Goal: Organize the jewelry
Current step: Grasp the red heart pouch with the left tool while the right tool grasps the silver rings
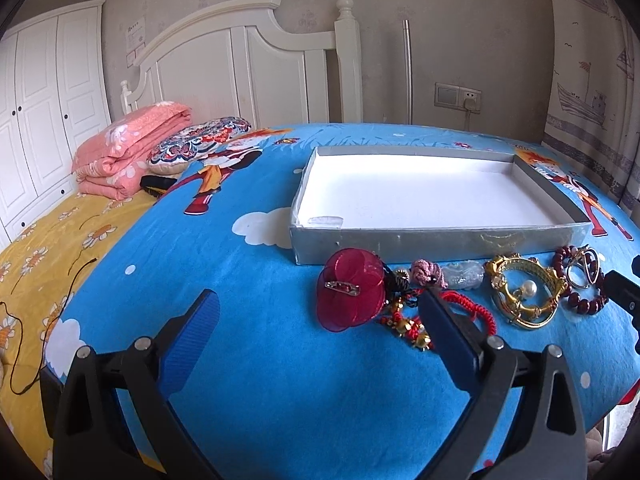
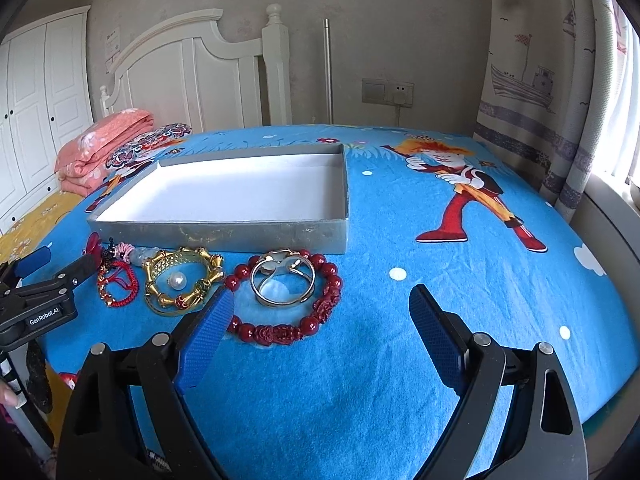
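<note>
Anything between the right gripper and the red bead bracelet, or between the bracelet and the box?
Nothing visible blocks the right gripper from the red bead bracelet. A silver ring lies inside its loop, before the empty box.

Red cord bracelet [image 1: 404, 312] partly hidden behind left gripper finger [image 1: 444, 332], lower centre. Right gripper [image 1: 624, 296] cut off at right frame edge.

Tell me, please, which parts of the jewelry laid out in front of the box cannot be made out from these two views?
- Red cord bracelet: left wrist view, partly covered by the left gripper's finger.
- Red bead bracelet: right wrist view, its left edge sits behind the right gripper's finger.
- Red flower brooch: right wrist view shows only a sliver behind the other gripper.
- Pale clear charm: too small and blurred to identify.
</note>
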Tool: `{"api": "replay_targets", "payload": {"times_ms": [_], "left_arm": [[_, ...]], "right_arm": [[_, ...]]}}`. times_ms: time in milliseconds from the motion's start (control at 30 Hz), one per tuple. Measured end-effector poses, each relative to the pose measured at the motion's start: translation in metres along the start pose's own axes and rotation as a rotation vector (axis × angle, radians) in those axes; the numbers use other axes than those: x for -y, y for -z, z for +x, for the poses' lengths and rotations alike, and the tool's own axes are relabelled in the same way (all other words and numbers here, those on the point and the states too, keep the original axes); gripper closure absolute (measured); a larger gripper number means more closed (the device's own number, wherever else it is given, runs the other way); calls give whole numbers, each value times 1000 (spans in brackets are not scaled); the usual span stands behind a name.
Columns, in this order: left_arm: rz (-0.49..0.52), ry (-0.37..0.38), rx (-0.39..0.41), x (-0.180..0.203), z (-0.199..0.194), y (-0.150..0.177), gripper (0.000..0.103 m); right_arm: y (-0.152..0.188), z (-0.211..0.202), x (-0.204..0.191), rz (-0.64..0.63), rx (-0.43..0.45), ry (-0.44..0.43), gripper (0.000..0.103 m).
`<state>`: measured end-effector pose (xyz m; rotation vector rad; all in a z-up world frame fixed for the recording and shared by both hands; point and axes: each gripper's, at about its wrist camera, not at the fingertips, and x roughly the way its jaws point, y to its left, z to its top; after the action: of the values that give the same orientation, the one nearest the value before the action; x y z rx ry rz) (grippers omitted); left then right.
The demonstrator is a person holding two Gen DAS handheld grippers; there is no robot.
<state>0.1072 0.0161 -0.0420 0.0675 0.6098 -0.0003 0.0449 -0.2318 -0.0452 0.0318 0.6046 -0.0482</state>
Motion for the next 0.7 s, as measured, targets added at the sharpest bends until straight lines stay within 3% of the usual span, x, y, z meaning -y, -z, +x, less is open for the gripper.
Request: {"api": "replay_targets", "payload": {"times_ms": [167, 400, 467, 533, 600, 700], "left_arm": [[-46, 21, -34, -4, 13, -13, 10], [-40, 40, -64, 1, 24, -20, 25], [-21, 38, -62, 4, 24, -19, 34], [-9, 35, -59, 6, 26, -17, 58], [-15, 34, -68, 4, 28, -15, 67], [-35, 34, -43, -1, 23, -15, 68]], "right_arm": [[-7, 7, -11, -30, -7, -23, 28], [-20, 27, -15, -47, -60, -18, 49], [-17, 31, -17, -50, -73, -19, 59], [-15, 30, -20, -73, -61, -8, 65], [-13, 28, -21, -77, -45, -23, 65], [-13, 24, -20, -67, -22, -31, 65]]}}
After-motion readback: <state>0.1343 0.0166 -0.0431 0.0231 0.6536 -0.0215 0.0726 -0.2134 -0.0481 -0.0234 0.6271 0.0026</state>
